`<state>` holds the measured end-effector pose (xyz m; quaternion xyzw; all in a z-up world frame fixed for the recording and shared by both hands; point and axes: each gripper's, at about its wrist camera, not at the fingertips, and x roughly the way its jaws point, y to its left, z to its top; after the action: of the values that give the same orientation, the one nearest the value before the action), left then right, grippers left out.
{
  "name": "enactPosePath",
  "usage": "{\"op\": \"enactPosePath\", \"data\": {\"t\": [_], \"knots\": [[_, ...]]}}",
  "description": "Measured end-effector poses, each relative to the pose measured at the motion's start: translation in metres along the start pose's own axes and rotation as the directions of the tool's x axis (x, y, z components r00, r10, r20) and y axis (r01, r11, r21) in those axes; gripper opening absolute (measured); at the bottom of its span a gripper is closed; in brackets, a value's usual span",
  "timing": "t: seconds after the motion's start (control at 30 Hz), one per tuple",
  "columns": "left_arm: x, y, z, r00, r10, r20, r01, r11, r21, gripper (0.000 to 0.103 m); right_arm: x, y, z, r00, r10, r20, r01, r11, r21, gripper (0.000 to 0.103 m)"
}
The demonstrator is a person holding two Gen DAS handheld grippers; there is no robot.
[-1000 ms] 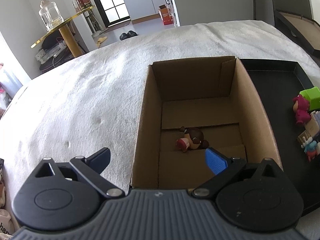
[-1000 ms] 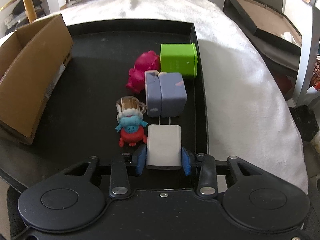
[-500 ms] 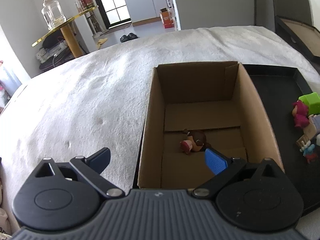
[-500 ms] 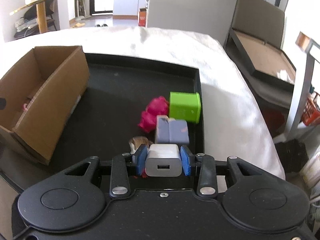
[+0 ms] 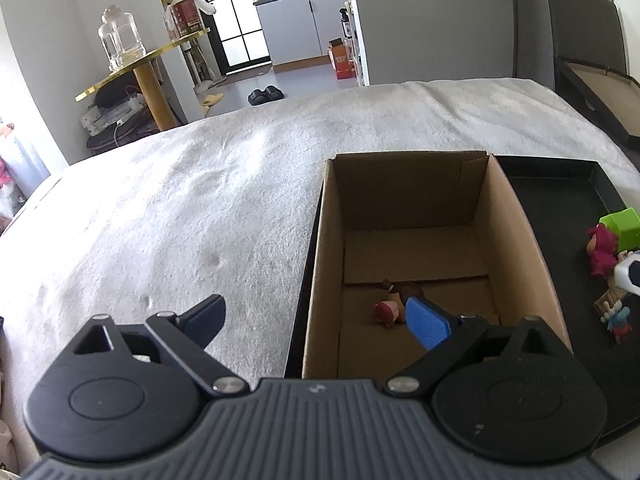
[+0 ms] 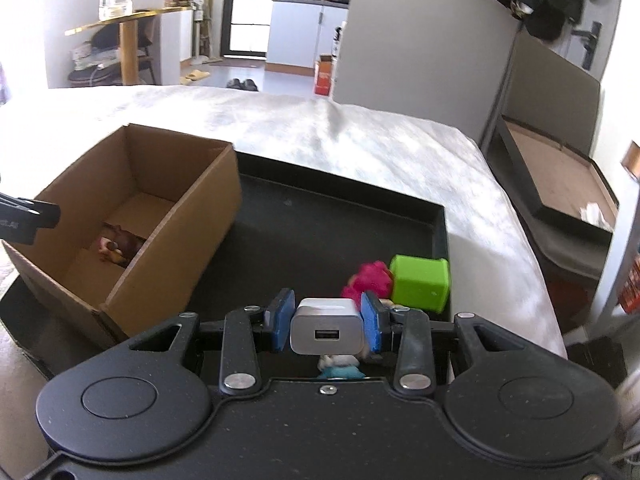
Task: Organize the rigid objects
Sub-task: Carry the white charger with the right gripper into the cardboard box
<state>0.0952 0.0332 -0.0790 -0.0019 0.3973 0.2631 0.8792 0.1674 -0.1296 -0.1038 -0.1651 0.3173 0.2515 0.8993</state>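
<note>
My right gripper (image 6: pixel 327 326) is shut on a white USB charger (image 6: pixel 327 325), held above the black tray (image 6: pixel 340 216) with its port facing the camera. Below it on the tray lie a pink figure (image 6: pixel 370 278), a green cube (image 6: pixel 420 284) and a blue-and-white toy (image 6: pixel 340 366), partly hidden. An open cardboard box (image 6: pixel 192 216) stands on the tray's left part, with a brown figure (image 6: pixel 118 246) lying inside. My left gripper (image 5: pixel 316 318) stands open over the box's (image 5: pixel 316 264) near left wall, holding nothing; the brown figure (image 5: pixel 394 304) shows behind its right finger.
The tray rests on a white fluffy cover (image 5: pixel 180 208). The pink figure (image 5: pixel 602 250) and green cube (image 5: pixel 624 228) sit at the right edge of the left wrist view. A gold side table with a glass jar (image 5: pixel 120 42) stands far left; a flat box (image 6: pixel 556 176) lies to the right.
My right gripper has lifted the white charger off the tray and tilted up, bringing the cardboard box into its view. The left gripper has barely shifted.
</note>
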Motion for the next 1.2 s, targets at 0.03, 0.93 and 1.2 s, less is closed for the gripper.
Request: {"op": "enactPosePath", "data": {"t": [0.03,0.93,1.2], "knots": [[0.000,0.000,-0.001,1.000,-0.004,0.004,0.004,1.000,0.001,0.097,0.000,0.003,0.002,1.000,0.007,0.007,-0.007,1.000,-0.009,0.036],[0.017,0.023,-0.012,0.992,-0.122,-0.003,0.122,0.990,-0.071,0.011,0.010,0.068,0.051,0.970,0.154,0.189,-0.109,0.968,-0.227,0.036],[0.019,0.025,-0.012,0.990,-0.139,0.002,0.138,0.988,-0.075,0.009,0.011,0.073,0.072,0.955,0.163,0.249,-0.103,0.966,-0.237,0.036]]}}
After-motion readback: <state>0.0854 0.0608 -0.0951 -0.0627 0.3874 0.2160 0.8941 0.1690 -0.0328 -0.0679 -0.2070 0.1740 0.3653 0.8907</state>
